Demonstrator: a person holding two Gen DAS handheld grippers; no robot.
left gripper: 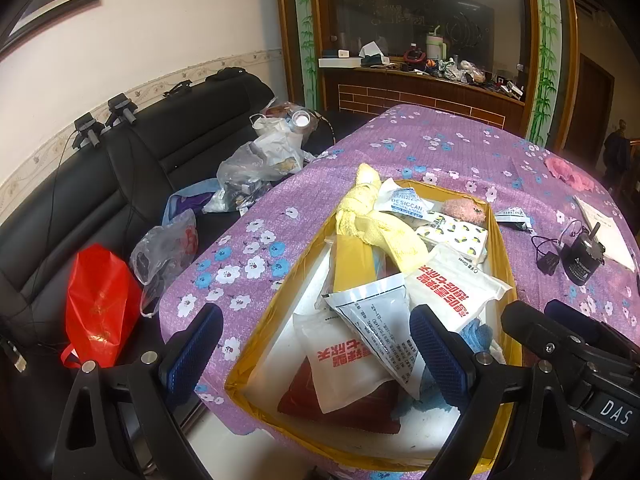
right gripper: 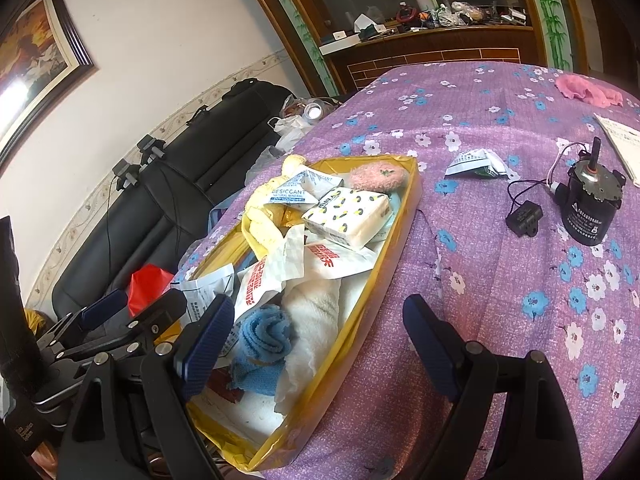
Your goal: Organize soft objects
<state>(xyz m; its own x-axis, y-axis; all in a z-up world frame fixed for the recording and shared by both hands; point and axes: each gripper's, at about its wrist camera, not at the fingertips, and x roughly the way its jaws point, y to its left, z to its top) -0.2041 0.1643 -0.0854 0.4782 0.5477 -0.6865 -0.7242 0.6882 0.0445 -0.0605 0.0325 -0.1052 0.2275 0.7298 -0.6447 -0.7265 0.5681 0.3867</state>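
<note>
Both tongs are spread wide with nothing between the pads. The left gripper (left gripper: 316, 354) hangs over the near end of the yellow tray (left gripper: 505, 256), one pad out over the purple flowered tablecloth (left gripper: 460, 140), the other over the packets. The right gripper (right gripper: 316, 344) sits just to its right, straddling the tray's right wall, so one pad is above the tray and the other above bare cloth.

Off the table's left edge there's a black sofa (left gripper: 100, 184) loaded with clutter: a red bag (left gripper: 100, 304) closest, then clear plastic bags (left gripper: 256, 160) further back. None of it gets between the tongs and the tray.

The tray is pretty stuffed. Near end: a blue cloth (right gripper: 266, 330) rolled up beside a white towel (right gripper: 316, 312), with a dark red item (left gripper: 340, 400) underneath the white packets with red print (left gripper: 452, 284). Mid tray: a tissue pack with yellow and black spots (right gripper: 348, 212). Far end: a knotted yellow cloth (left gripper: 368, 212), a desiccant sachet (right gripper: 294, 192) lying on it, and a fuzzy pink puff (right gripper: 378, 176) in the far corner.

Outside the tray, well beyond the right tongs, a loose white and blue sachet (right gripper: 476, 164) lies on the cloth. Just past it to the right is a small black motor (right gripper: 590, 208) with a wired black plug (right gripper: 524, 214), some paper (right gripper: 624, 144), and a pink cloth (right gripper: 588, 90) near the far edge.
</note>
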